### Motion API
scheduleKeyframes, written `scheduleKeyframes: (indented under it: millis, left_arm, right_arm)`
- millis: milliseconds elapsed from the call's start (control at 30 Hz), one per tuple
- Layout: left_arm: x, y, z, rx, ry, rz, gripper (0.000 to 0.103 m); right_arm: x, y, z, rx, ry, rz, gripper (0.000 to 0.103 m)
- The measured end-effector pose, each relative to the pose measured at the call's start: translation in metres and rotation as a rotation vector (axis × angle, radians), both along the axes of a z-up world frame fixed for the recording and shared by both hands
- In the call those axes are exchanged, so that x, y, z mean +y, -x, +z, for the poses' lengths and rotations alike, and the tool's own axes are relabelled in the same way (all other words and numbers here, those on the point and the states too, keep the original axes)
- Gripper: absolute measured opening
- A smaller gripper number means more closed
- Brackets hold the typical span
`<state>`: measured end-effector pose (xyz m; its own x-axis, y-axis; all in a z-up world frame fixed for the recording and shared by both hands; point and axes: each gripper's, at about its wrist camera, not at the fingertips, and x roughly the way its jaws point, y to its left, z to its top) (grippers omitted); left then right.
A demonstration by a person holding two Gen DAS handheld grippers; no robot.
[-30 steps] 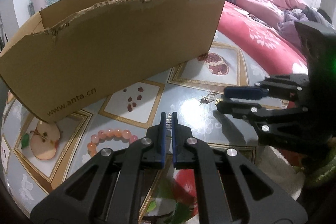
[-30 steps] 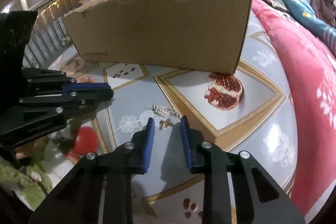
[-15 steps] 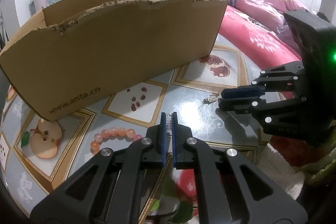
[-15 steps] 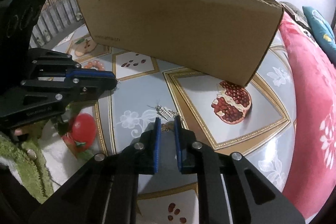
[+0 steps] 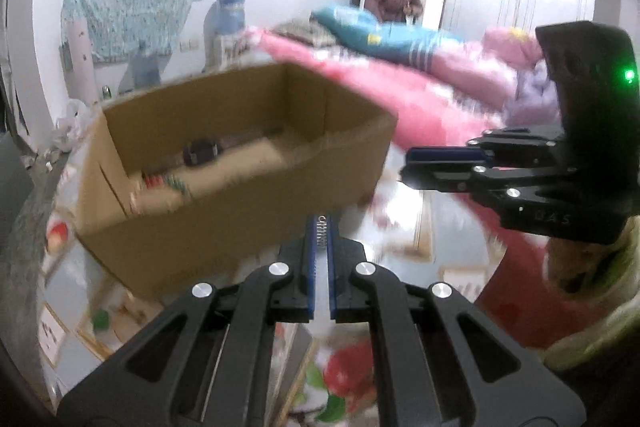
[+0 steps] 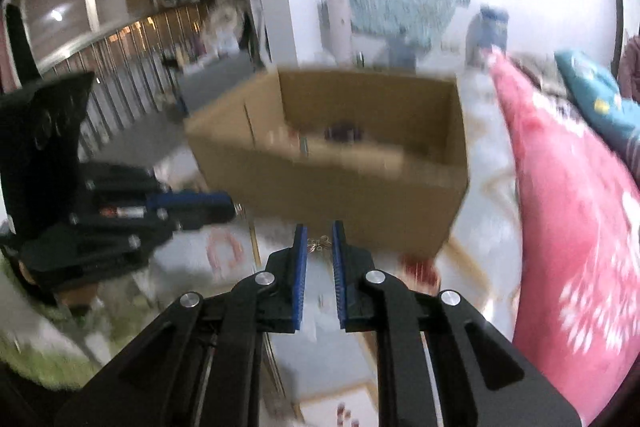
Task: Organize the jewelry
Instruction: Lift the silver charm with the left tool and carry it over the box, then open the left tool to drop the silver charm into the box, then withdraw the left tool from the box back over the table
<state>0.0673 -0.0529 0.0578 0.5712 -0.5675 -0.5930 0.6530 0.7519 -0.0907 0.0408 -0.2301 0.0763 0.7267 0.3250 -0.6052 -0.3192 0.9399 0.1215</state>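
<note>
1. The cardboard box [image 5: 224,163] now shows its open top and inside floor in both wrist views, where a second ago only its outer wall faced the cameras. Both hands have risen above its rim. It sits toward the far side of the worktop [image 6: 476,211], beside the pink bedding [image 6: 568,227]. Dark and coloured items already lie inside, too blurred to name.

2. The left gripper [image 5: 321,231] is pressed together on a small silver spring-like earring [image 5: 321,227], whose coils stand between the blue pads at the tips. This grip is unchanged; only its height differs.

3. The right gripper [image 6: 320,241] has narrowed from its wider stance and now pinches a small gold-coloured jewelry piece [image 6: 319,244] at its tips, off the worktop where it lay.

4. A pink bead bracelet [image 6: 224,251] stays on the worktop near the front edge, below the left gripper in the right view, still to be collected.

5. Judged from this, pickup is complete for two pieces, and carrying them over the near wall for release into the box looks next.
</note>
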Motion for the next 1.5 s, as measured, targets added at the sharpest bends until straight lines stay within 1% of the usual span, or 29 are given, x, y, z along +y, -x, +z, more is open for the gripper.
scheduleKeyframes:
  millis: [67, 133, 233, 300, 400, 467, 533, 633, 667, 700, 733, 767, 833, 900, 967, 1033, 1067, 1100, 1133, 1200, 1233, 1267, 1333, 1467, 1500]
  left_arm:
    - [0.000, -0.012, 0.013, -0.016, 0.005, 0.014, 0.004]
    - [-0.001, -0.029, 0.020, -0.030, -0.001, 0.029, 0.004]
    - [-0.004, -0.065, 0.020, 0.035, 0.007, 0.052, 0.004]
    - [-0.008, -0.087, 0.017, 0.064, -0.023, 0.063, 0.004]
    - [-0.019, -0.115, 0.009, 0.095, -0.054, 0.059, 0.004]
    - [-0.016, -0.126, 0.003, 0.116, -0.066, 0.075, 0.004]
    - [-0.019, -0.139, -0.004, 0.150, -0.075, 0.089, 0.004]
    - [-0.020, -0.148, -0.012, 0.183, -0.095, 0.102, 0.005]
    - [-0.021, -0.149, -0.014, 0.189, -0.102, 0.103, 0.012]
    - [-0.021, -0.150, -0.016, 0.188, -0.109, 0.104, 0.022]
    - [-0.021, -0.150, -0.016, 0.182, -0.112, 0.105, 0.026]
    - [-0.022, -0.150, -0.017, 0.177, -0.118, 0.109, 0.030]
    - [-0.021, -0.150, -0.019, 0.174, -0.126, 0.123, 0.033]
    - [-0.021, -0.150, -0.018, 0.170, -0.129, 0.138, 0.038]
    - [-0.020, -0.145, -0.013, 0.142, -0.136, 0.159, 0.040]
    - [-0.018, -0.139, -0.006, 0.119, -0.130, 0.167, 0.045]
    - [-0.017, -0.136, -0.002, 0.107, -0.125, 0.171, 0.049]
    - [-0.016, -0.130, 0.003, 0.092, -0.119, 0.177, 0.053]
    - [-0.015, -0.125, 0.007, 0.078, -0.113, 0.181, 0.054]
    - [-0.014, -0.112, 0.015, 0.052, -0.110, 0.184, 0.058]
    - [-0.014, -0.105, 0.019, 0.042, -0.106, 0.184, 0.059]
    - [-0.013, -0.099, 0.021, 0.037, -0.099, 0.177, 0.063]
    - [-0.012, -0.086, 0.026, 0.027, -0.088, 0.158, 0.064]
    - [-0.011, -0.060, 0.031, -0.002, -0.101, 0.146, 0.067]
    - [-0.009, -0.053, 0.033, -0.007, -0.097, 0.142, 0.068]
  right_arm:
    - [0.003, -0.015, 0.014, -0.029, -0.025, 0.011, 0.013]
    - [0.007, -0.035, 0.021, -0.034, -0.012, -0.002, 0.013]
    - [0.011, -0.064, 0.021, 0.009, -0.014, -0.013, 0.013]
    - [0.010, -0.089, 0.016, 0.067, -0.030, -0.016, 0.013]
    - [0.008, -0.122, 0.001, 0.156, -0.028, -0.063, 0.013]
    - [0.008, -0.137, -0.009, 0.204, -0.029, -0.086, 0.013]
    - [0.007, -0.146, -0.016, 0.224, -0.011, -0.101, 0.013]
    - [0.013, -0.152, -0.021, 0.221, 0.022, -0.101, 0.014]
    - [0.014, -0.153, -0.023, 0.220, 0.031, -0.100, 0.014]
    - [0.015, -0.153, -0.024, 0.218, 0.039, -0.098, 0.015]
    - [0.015, -0.154, -0.025, 0.216, 0.045, -0.099, 0.020]
    - [0.015, -0.154, -0.026, 0.215, 0.049, -0.103, 0.023]
    - [0.014, -0.151, -0.026, 0.211, 0.047, -0.107, 0.026]
    - [0.010, -0.148, -0.024, 0.202, 0.046, -0.117, 0.028]
    - [0.008, -0.142, -0.019, 0.183, 0.039, -0.124, 0.030]
    - [0.005, -0.136, -0.012, 0.163, 0.033, -0.129, 0.036]
    - [0.003, -0.130, -0.008, 0.148, 0.029, -0.133, 0.037]
    - [0.002, -0.124, -0.003, 0.132, 0.027, -0.136, 0.040]
    - [0.001, -0.119, 0.001, 0.119, 0.026, -0.139, 0.045]
    - [-0.001, -0.105, 0.010, 0.084, 0.028, -0.150, 0.052]
    - [-0.002, -0.096, 0.015, 0.064, 0.028, -0.155, 0.054]
    - [-0.002, -0.090, 0.018, 0.054, 0.028, -0.156, 0.054]
    - [-0.004, -0.075, 0.026, 0.027, 0.034, -0.159, 0.059]
    - [-0.010, -0.049, 0.037, -0.015, 0.057, -0.176, 0.064]
    - [-0.012, -0.042, 0.039, -0.023, 0.055, -0.179, 0.068]
